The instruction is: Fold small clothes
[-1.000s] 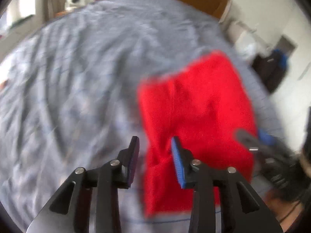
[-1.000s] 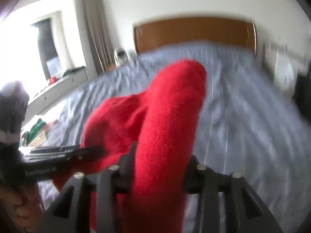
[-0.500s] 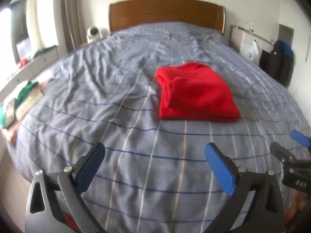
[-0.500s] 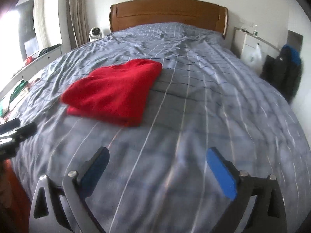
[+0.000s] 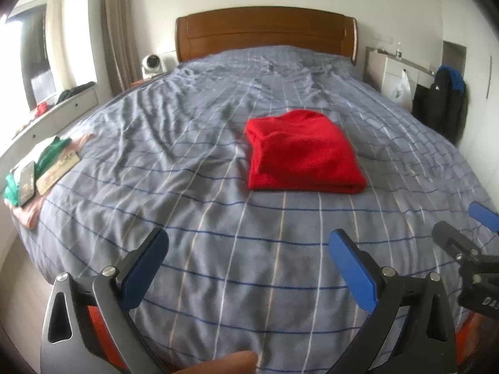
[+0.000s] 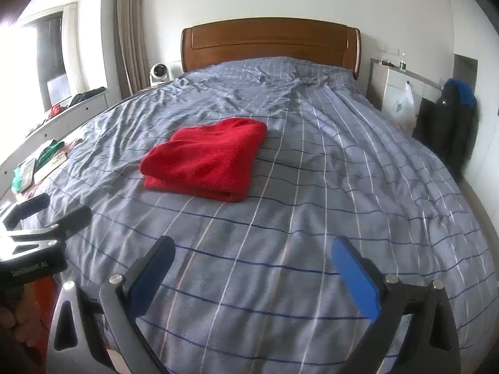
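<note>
A folded red garment [image 5: 301, 152] [image 6: 207, 159] lies flat on the grey checked bedspread [image 5: 187, 187] [image 6: 343, 171], near the middle of the bed. My left gripper [image 5: 249, 243] hovers over the foot of the bed, well short of the garment, its jaws wide apart and empty. My right gripper [image 6: 254, 252] also stands open with nothing between its fingers, back from the garment. Each view catches the other gripper at its edge: the right one [image 5: 467, 243] in the left wrist view, the left one [image 6: 46, 215] in the right wrist view.
A pile of green and pink clothes with a phone [image 5: 34, 174] sits on the bed's left edge. A wooden headboard [image 5: 265, 34] stands at the far end. A dark jacket [image 5: 443, 103] hangs at the right wall, beside a white cabinet [image 5: 396, 74].
Both grippers let go of the red garment, opened wide and pulled back toward the foot of the bed. The garment now lies folded on the bedspread.
</note>
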`<state>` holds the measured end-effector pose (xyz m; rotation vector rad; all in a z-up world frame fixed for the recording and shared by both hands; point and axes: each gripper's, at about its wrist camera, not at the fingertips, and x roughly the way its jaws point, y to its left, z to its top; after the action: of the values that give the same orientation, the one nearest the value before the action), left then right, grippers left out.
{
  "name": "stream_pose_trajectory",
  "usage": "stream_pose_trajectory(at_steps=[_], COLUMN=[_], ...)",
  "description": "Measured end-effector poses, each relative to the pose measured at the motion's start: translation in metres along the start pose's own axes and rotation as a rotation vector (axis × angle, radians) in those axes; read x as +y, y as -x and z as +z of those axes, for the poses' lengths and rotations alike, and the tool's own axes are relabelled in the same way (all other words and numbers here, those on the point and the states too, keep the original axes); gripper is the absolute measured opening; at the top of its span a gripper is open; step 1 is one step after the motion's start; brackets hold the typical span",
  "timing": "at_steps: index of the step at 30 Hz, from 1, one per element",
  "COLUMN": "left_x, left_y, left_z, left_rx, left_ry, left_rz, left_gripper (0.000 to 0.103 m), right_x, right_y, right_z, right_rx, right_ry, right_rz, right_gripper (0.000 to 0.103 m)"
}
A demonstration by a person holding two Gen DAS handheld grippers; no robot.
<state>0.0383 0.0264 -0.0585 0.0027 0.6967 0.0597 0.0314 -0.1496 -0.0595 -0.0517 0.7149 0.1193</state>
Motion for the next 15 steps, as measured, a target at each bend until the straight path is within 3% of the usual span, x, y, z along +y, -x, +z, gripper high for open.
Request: stream_pose_trajectory(at_steps=[7,12,14,15], left_x=[-0.005,-0.002,-0.002,-0.004], left_y=[0.008,0.019,0.021,0.022], left_z=[-0.002,0.003,0.007,0.009], left_rx=[-0.021,-0.053,-0.057,-0.063], left_ry=[-0.029,-0.031,-0.04,-0.044], left_rz=[-0.004,-0.05,-0.013,0.046], left_gripper=[0.103,0.103,0.103,0.103], right_x=[0.002,0.015,0.019,0.019], right_y=[0.009,0.019,0.017,0.017], right_z=[0.001,0.005,0.005,0.005], right_rx=[-0.038,-0.106,-0.088,-0.081], right_ry=[-0.04,0.026,0.054,0.046], right_rz=[0.029,0.037,0.021,0.034], right_gripper=[0.103,0.103,0.103,0.103])
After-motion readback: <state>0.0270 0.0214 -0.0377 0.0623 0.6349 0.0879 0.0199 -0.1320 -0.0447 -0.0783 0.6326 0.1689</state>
